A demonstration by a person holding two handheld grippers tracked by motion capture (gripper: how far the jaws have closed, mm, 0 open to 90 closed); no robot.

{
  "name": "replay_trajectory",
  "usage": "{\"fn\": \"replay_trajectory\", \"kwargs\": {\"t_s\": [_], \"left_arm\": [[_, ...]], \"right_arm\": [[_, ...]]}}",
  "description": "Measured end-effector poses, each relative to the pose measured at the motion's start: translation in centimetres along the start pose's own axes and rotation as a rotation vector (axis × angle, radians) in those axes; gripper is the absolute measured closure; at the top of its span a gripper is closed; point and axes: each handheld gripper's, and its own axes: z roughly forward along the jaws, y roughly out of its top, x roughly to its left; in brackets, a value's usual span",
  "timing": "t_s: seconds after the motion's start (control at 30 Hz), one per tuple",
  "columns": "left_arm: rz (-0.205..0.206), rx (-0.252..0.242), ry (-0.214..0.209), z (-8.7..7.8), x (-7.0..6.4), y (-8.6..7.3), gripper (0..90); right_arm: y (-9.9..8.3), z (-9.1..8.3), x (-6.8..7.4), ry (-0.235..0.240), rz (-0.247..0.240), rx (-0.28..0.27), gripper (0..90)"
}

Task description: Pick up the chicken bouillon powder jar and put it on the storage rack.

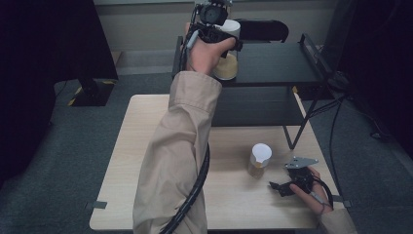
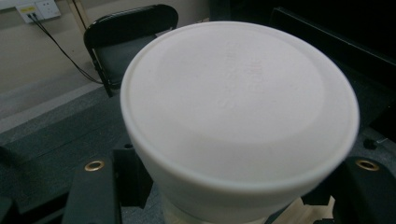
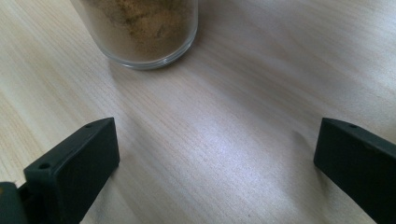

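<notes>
Jaws of the left gripper (image 1: 217, 29) close on a white-lidded jar (image 1: 228, 63) of tan powder, held at the black shelf (image 1: 277, 66). Right gripper (image 1: 287, 187) rests wide open and empty on the wooden table (image 1: 141, 146), second jar (image 1: 259, 160) just ahead.

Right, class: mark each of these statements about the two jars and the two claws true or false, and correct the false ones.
1. The left claw grips a white-lidded jar at the black shelf. True.
2. The right claw is clamped on a jar. False: it is open, over bare table.
3. The second jar stands on the wooden table. True.
4. The second jar has a black lid. False: it is white.
</notes>
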Motion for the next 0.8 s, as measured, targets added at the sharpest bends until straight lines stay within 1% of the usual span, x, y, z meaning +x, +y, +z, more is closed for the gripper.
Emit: {"fn": "replay_trajectory", "kwargs": {"t_s": [0.07,0.13,0.17,0.23,0.27,0.37,0.43,0.5,0.67,0.8], "left_arm": [[0.002,-0.002,-0.001,0.0,0.0,-0.1,34.7],[-0.009,-0.003,-0.002,-0.1,0.1,-0.1,34.5],[-0.003,-0.002,-0.001,-0.1,0.0,-0.1,34.4],[-0.010,-0.006,0.000,-0.1,0.0,-0.2,34.1],[-0.014,-0.008,0.004,-0.1,0.0,-0.2,31.7],[-0.047,-0.013,0.021,-0.3,-0.1,-0.3,21.3],[-0.058,-0.016,0.029,-0.5,-0.2,-0.5,16.5],[-0.065,-0.019,0.028,-0.7,-0.2,-0.7,12.2],[-0.079,-0.031,0.030,-1.3,-0.3,-1.5,6.6],[-0.081,-0.034,0.027,-1.7,-0.3,-2.2,5.0]], "right_arm": [[0.0,0.0,0.0,0.000,0.000,0.000,0.0],[0.0,0.0,0.0,0.000,0.000,0.000,0.0],[0.0,0.0,0.0,0.000,0.000,0.000,0.0],[0.0,0.0,0.0,0.000,0.000,0.000,0.0],[0.0,0.0,0.0,0.000,0.000,0.000,0.0],[0.0,0.0,0.0,0.000,0.000,0.000,0.0],[0.0,0.0,0.0,0.000,0.000,0.000,0.0],[0.0,0.0,0.0,0.000,0.000,0.000,0.0],[0.0,0.0,0.0,0.000,0.000,0.000,0.0],[0.0,0.0,0.0,0.000,0.000,0.000,0.0]]}}
